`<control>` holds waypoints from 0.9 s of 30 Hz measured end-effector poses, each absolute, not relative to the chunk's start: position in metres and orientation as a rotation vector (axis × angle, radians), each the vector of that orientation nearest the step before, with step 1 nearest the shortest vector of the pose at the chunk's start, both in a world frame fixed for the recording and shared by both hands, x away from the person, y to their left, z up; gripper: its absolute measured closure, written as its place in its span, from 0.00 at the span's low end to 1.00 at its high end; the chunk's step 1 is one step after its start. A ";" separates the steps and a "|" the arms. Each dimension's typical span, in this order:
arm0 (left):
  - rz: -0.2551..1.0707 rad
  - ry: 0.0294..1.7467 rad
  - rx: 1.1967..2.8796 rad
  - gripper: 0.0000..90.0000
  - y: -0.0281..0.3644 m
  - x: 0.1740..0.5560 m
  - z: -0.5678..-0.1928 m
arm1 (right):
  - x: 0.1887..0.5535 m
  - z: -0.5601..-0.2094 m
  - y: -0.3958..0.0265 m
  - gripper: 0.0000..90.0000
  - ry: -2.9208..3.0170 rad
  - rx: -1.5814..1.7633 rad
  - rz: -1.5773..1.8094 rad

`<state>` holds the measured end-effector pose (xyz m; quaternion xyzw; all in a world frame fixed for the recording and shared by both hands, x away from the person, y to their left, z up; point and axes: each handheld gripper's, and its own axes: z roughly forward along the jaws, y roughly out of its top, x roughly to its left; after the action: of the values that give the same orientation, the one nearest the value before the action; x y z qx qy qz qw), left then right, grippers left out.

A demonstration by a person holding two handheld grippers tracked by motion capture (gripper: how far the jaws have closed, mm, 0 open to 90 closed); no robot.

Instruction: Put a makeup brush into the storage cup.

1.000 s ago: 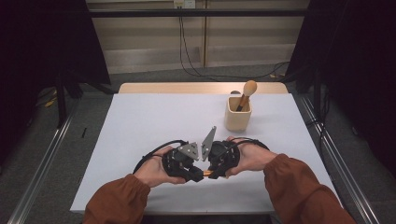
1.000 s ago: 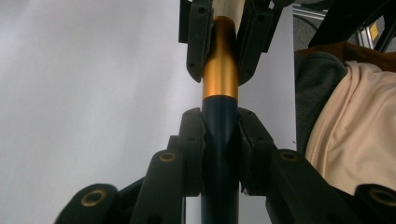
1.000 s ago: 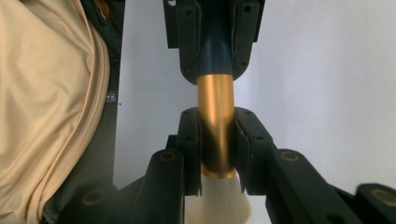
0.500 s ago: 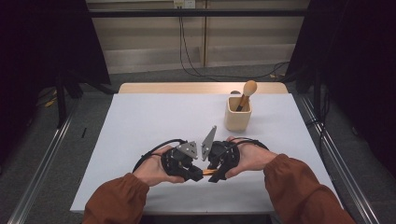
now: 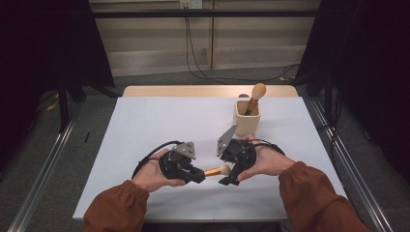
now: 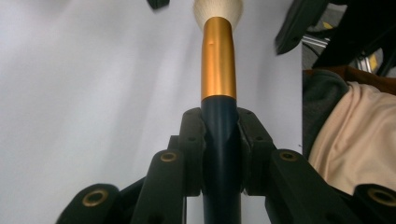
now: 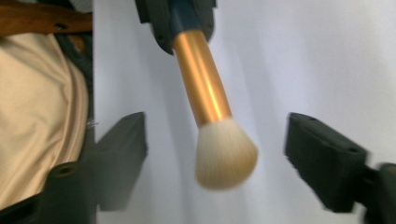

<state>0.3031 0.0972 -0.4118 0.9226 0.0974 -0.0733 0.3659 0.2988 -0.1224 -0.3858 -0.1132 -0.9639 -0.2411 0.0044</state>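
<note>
Brush handle clamped in the left gripper; right gripper jaws, just opening, stand apart around its bristles.

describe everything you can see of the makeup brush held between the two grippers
The makeup brush has a dark blue handle, a shiny gold-orange metal ferrule and a cream, rounded bristle head. It lies roughly level above the white table. The left gripper clamps its handle; the right gripper, jaws just opened, flanks the bristles without touching.
</note>
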 end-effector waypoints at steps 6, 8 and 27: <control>-0.165 0.303 2.344 0.83 0.106 0.306 -0.413 | 0.298 -0.386 -0.134 0.19 -2.998 -0.416 -0.804; -0.159 0.317 2.328 0.83 0.109 0.307 -0.412 | 0.297 -0.387 -0.137 0.17 -2.988 -0.440 -0.825; -0.130 0.465 2.190 0.83 0.142 0.304 -0.417 | 0.292 -0.396 -0.168 0.11 -2.934 -0.687 -0.957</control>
<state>0.3037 0.1422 -0.4173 0.8794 0.1869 -0.0522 0.4347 0.2921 -0.1680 -0.3963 -0.2173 -0.9280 -0.3026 -0.0098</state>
